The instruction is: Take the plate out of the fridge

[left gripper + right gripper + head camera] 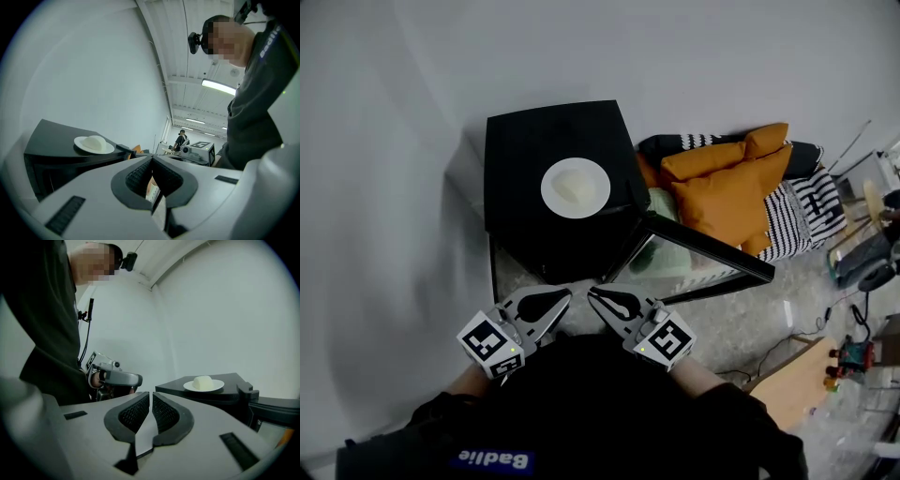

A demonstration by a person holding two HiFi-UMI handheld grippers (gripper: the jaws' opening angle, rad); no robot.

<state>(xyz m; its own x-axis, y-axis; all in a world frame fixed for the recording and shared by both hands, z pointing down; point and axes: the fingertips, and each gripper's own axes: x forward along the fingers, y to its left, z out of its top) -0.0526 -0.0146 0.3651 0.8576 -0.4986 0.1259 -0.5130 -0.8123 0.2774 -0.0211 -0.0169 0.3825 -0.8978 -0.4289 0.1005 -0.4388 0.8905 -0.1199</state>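
Observation:
A white plate (pixel 575 187) with a pale lump of food on it rests on top of the black fridge (pixel 525 141). The fridge door (pixel 698 258) hangs open to the right. Both grippers are held close to my body, in front of the fridge and apart from the plate. My left gripper (pixel 569 295) has its jaws together with nothing in them. My right gripper (pixel 591 292) is also empty, its jaws all but touching. The left gripper view shows the plate (pixel 93 144) beyond the closed tips (pixel 152 158). In the right gripper view it (pixel 203 384) lies to the right of the tips (pixel 151 393).
Orange cushions (pixel 722 183) and striped black-and-white fabric (pixel 806 202) lie right of the fridge. A wooden board (pixel 797 380) and cables are on the floor at the lower right. A white wall stands behind and left of the fridge. A person (pixel 180 138) stands far off.

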